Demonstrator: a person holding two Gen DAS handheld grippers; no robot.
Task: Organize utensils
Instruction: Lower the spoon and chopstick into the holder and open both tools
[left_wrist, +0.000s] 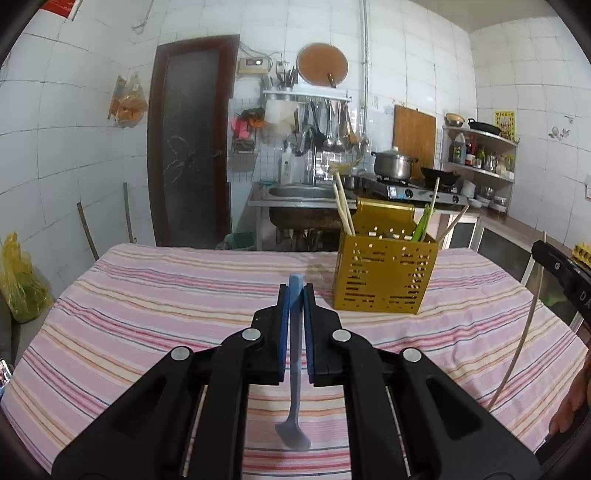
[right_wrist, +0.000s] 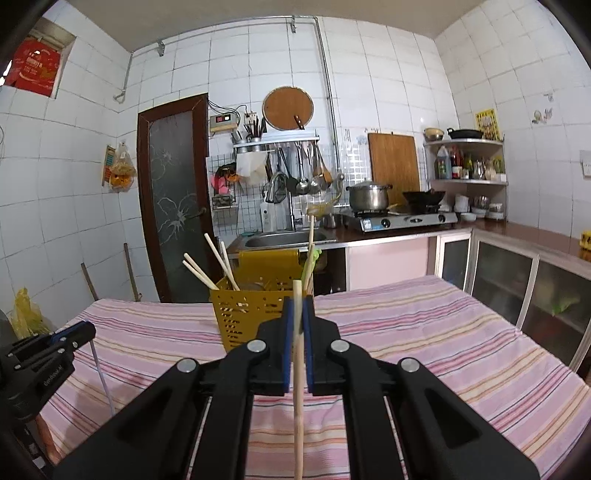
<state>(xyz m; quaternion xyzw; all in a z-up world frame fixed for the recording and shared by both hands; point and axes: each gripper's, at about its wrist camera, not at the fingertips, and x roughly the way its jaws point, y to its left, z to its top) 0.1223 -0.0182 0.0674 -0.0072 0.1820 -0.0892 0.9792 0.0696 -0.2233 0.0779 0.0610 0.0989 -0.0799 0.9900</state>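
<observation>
Above the pink striped tablecloth (left_wrist: 147, 306), the left wrist view shows the left gripper (left_wrist: 295, 295) closed on a blue spoon (left_wrist: 295, 332), its handle tip poking up between the blue pads and its bowl hanging below toward the cloth; the yellow perforated caddy (left_wrist: 384, 273) stands on the table ahead and to the right, with wooden chopsticks (left_wrist: 341, 210) and a green utensil (left_wrist: 423, 223) leaning in it; the right gripper shows at the right edge. From the right wrist view, the right gripper (right_wrist: 297, 306) is clamped on a single wooden chopstick (right_wrist: 299, 398), held near upright; the caddy (right_wrist: 243, 314) sits just beyond the fingertips; the left gripper (right_wrist: 74, 330) appears at far left, over the cloth.
</observation>
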